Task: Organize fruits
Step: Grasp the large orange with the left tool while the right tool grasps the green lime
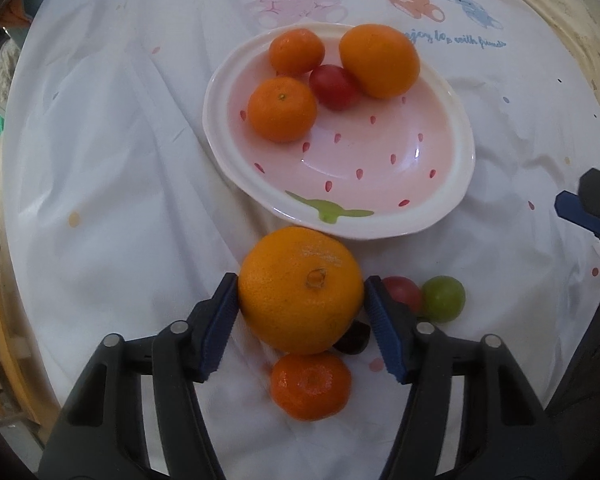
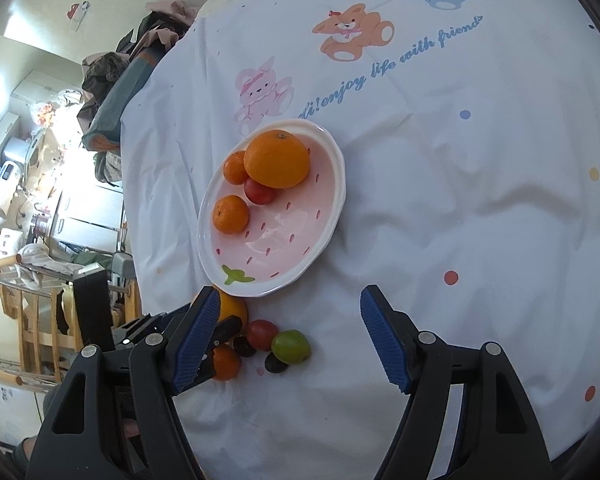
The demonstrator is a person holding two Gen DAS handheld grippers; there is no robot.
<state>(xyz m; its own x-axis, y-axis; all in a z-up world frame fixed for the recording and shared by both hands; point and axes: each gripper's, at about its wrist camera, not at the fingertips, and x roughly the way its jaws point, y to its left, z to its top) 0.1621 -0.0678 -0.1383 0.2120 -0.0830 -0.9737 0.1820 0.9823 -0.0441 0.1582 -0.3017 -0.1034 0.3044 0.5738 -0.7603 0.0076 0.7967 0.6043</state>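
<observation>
While the left gripper [image 1: 300, 312] has its jaws clamped on one large orange [image 1: 300, 290], smooth, bright, with a stem scar, just short of the plate [image 1: 236, 80], the right gripper [image 2: 288, 332] hangs with jaws spread and empty. Four fruits sit on the strawberry-patterned plate: one large orange [image 1: 380, 60], two mandarins [image 1: 282, 110], one red fruit [image 1: 334, 87]. One mandarin [image 1: 310, 386], one red fruit [image 1: 402, 290] and one green fruit [image 1: 444, 298] lie on the cloth-covered worktop [image 1: 120, 200].

The tabletop [image 2: 480, 208] carries a white cloth printed with cartoon bears, coloured dots and blue script. A pile of clothing [image 2: 120, 80] lies at its far edge. Beyond it, cream walls [image 2: 40, 0], pale cabinets [image 2: 88, 208] and a wooden rack [image 2: 32, 320] stand in bright light.
</observation>
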